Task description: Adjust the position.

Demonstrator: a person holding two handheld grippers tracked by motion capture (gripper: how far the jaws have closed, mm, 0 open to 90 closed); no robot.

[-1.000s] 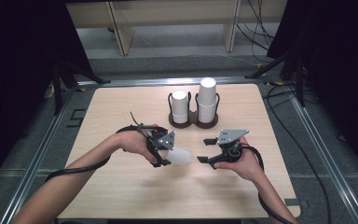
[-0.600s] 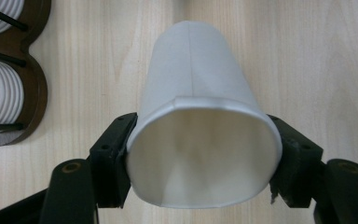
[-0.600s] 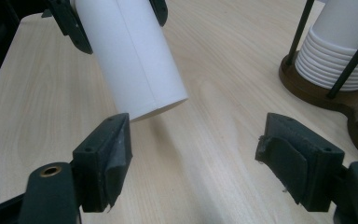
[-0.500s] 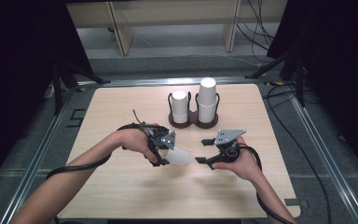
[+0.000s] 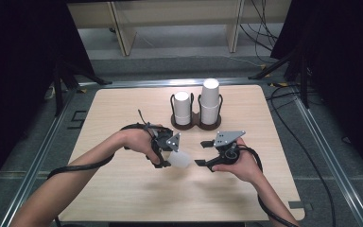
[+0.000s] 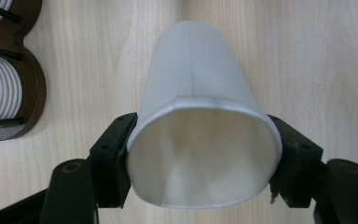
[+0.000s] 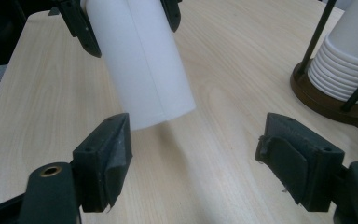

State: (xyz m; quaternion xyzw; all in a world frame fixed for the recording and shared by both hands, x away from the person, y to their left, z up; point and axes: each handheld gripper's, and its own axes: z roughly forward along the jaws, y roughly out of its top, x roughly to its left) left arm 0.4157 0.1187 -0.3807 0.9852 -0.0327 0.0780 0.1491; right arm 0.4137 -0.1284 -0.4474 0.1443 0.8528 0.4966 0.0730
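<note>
The left gripper (image 5: 169, 153) clamps a white paper cup (image 5: 180, 159) at its rim, holding it tilted above the middle of the table (image 5: 123, 189). The right gripper (image 5: 207, 153), just right of the cup, stands with jaws wide apart, holding nothing. Cup stacks fill a holder (image 5: 196, 124) at the far side.

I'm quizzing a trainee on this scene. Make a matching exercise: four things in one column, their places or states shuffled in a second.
1. left tool
2. right tool
3. single paper cup
4. cup rack

a. open, clamping nothing
b. stands at the table's far side, bearing two stacks
c. shut on the cup near its rim
d. squeezed oval at its mouth

Pairs: 1-c, 2-a, 3-d, 4-b
</note>
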